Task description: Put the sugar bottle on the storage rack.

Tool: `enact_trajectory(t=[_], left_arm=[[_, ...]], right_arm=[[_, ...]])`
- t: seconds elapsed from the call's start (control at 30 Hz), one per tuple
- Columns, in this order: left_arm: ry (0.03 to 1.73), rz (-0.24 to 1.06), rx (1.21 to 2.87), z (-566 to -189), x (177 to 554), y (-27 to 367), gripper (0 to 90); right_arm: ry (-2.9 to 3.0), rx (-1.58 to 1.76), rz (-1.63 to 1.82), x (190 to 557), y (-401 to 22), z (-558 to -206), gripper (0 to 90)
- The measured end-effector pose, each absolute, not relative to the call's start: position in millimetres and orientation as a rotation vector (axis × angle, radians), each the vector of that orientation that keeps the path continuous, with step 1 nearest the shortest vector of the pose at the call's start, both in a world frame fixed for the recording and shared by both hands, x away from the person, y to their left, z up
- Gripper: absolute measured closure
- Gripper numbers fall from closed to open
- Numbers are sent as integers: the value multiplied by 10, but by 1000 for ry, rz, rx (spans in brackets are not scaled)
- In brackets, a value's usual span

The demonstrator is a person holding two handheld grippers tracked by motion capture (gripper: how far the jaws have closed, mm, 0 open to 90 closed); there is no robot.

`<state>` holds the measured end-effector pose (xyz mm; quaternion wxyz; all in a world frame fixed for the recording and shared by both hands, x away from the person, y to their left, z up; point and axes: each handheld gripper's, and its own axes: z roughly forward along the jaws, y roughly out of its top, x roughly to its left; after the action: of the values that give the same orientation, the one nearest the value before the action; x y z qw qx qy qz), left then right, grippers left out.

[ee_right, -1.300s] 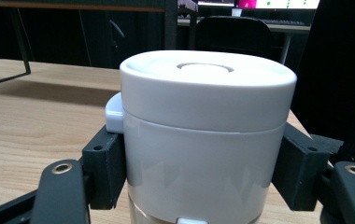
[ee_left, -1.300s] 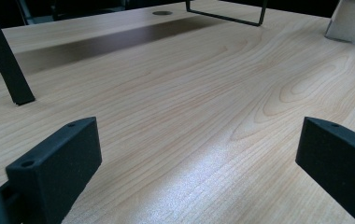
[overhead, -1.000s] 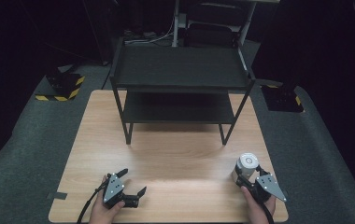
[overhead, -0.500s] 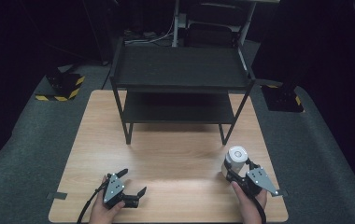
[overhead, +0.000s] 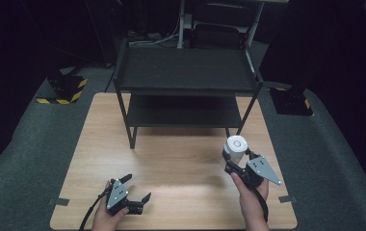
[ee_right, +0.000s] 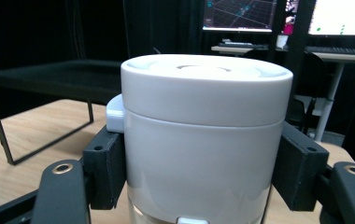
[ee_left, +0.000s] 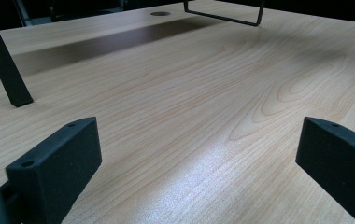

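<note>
A white lidded canister is held upright above the table's right side, with my right gripper shut on its body. In the right gripper view the canister sits between the two black jaws, pressed on both sides. My left gripper rests low near the table's front left, jaws wide apart with nothing between them. The left gripper view looks along bare wood between its fingers. A black two-tier shelf rack stands at the back of the wooden table.
One rack leg stands ahead and to the left in the left gripper view. Grey carpet surrounds the table. Black-and-yellow striped blocks lie on the floor at the left. Desks with monitors stand behind the rack.
My right gripper has lifted the canister and carried it left and forward, toward the rack. The left gripper has stayed in place.
</note>
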<state>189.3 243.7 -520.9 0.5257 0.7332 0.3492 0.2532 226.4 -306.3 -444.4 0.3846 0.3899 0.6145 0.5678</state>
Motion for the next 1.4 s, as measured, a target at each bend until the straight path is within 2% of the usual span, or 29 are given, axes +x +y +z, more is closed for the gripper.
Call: enact_trajectory(t=[0.4,0.7,1.4], left_arm=[[833,602,1755,-5208,1897,2444,5],[831,599,1754,-5209,1898,2448,6],[820,589,1756,-5210,1911,2474,6]], right_arm=[[1565,940,1495,2540,-2799,-4010,307],[1577,919,1512,2784,-2569,-3810,307],[1581,958,1482,3397,-2115,-3725,306]])
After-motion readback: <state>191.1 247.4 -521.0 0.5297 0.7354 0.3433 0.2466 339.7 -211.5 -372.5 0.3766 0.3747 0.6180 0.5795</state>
